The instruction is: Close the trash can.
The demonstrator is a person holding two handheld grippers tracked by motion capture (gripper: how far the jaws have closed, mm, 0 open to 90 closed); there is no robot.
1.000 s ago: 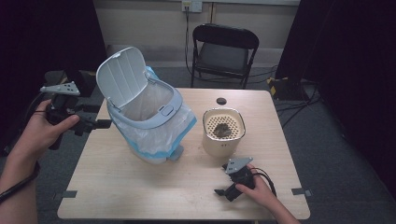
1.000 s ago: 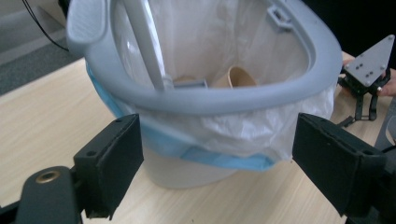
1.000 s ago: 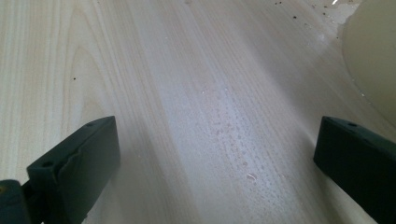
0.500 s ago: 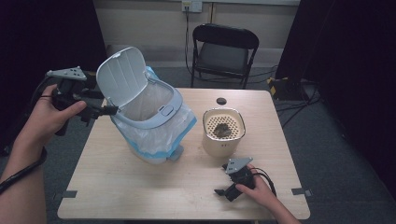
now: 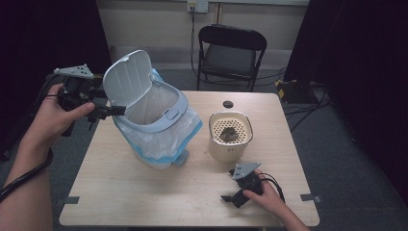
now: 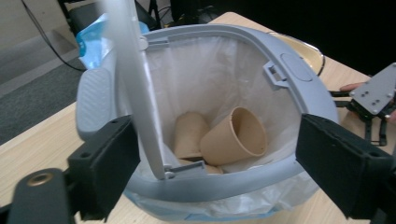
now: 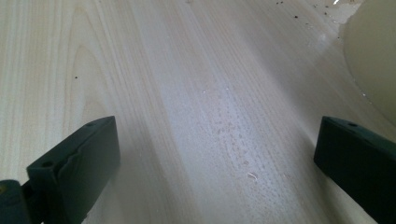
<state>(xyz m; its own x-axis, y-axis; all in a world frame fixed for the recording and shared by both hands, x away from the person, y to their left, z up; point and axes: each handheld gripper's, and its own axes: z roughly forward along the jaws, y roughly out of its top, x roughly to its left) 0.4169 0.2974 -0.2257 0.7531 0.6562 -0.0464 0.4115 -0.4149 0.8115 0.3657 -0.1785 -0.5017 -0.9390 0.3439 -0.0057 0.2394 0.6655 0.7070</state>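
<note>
The left gripper (image 5: 113, 109) is hovering with jaws open beside the bin lid (image 5: 126, 82), at nine o'clock of the lined bin (image 5: 159, 126) mid-bench; best to nudge the lid gently, keeping the tilted bin steady; the right gripper (image 5: 234, 198) is resting open at five o'clock.

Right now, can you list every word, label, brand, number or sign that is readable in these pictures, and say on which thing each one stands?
None: no text can be read.
The pale blue lidded plastic bin with its white liner bears no label.
The cream perforated-top container bears none that shows.
The brown paper cups are plain.
The yellow and black thing on the floor is too small to read.
</note>
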